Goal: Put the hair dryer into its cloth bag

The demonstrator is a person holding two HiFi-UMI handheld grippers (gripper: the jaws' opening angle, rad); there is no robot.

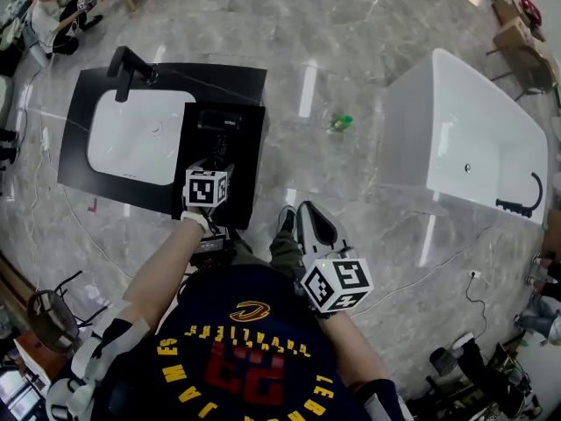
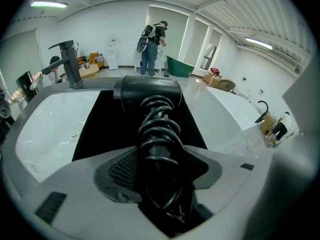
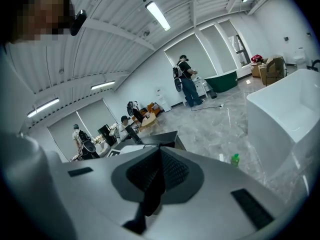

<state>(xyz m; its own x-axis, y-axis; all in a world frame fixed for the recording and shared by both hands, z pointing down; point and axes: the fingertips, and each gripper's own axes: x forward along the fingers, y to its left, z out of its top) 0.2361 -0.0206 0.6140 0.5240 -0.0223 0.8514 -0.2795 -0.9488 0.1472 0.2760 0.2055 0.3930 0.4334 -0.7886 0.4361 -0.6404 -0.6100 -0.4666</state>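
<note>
The black hair dryer [image 1: 219, 123] lies on a black slab [image 1: 248, 178] to the right of the white sink. In the left gripper view its barrel [image 2: 147, 91] points away from me, and its handle, wrapped in coiled black cord [image 2: 160, 129], runs back between my jaws. My left gripper [image 1: 217, 156] [image 2: 160, 156] reaches steeply down over it with its jaws wide either side of the handle. My right gripper [image 1: 311, 217] [image 3: 159, 151] hangs over the floor by my legs, shut, with nothing visible in it. I cannot make out a cloth bag in any view.
A white sink basin [image 1: 140, 134] with a black faucet [image 1: 130, 67] fills the black counter's left part. A white bathtub [image 1: 473, 139] stands at the right. A green bottle [image 1: 341, 123] lies on the grey floor between them. People stand far off.
</note>
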